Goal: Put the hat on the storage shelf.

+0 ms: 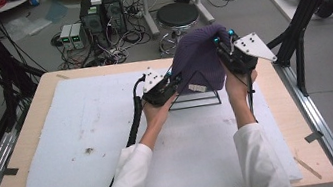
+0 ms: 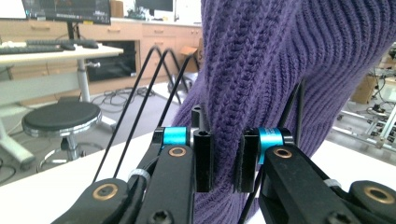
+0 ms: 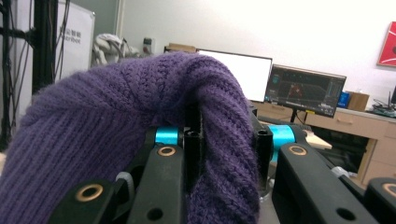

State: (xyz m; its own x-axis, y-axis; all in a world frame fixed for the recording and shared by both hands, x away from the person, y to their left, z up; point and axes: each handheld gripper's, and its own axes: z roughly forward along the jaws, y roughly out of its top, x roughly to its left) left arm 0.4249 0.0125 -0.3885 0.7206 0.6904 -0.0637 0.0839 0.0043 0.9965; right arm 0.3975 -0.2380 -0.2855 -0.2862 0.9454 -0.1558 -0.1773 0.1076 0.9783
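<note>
A purple knitted hat [image 1: 199,58] hangs over a black wire triangular stand [image 1: 197,100] on the white mat. My left gripper [image 1: 171,78] is shut on the hat's lower left edge; its jaws pinch a fold of the purple knit [image 2: 261,70] in the left gripper view. Higher up at the hat's top right, my right gripper [image 1: 224,37] is shut on the knit [image 3: 102,116], which bunches between its jaws. A small white label [image 1: 197,87] shows near the hat's bottom edge.
The white mat [image 1: 85,136] covers most of the wooden table [image 1: 38,93]. Black frame posts [image 1: 302,6] rise at the right and left. Behind the table stand a round stool [image 1: 177,16], computer boxes and cables on the floor.
</note>
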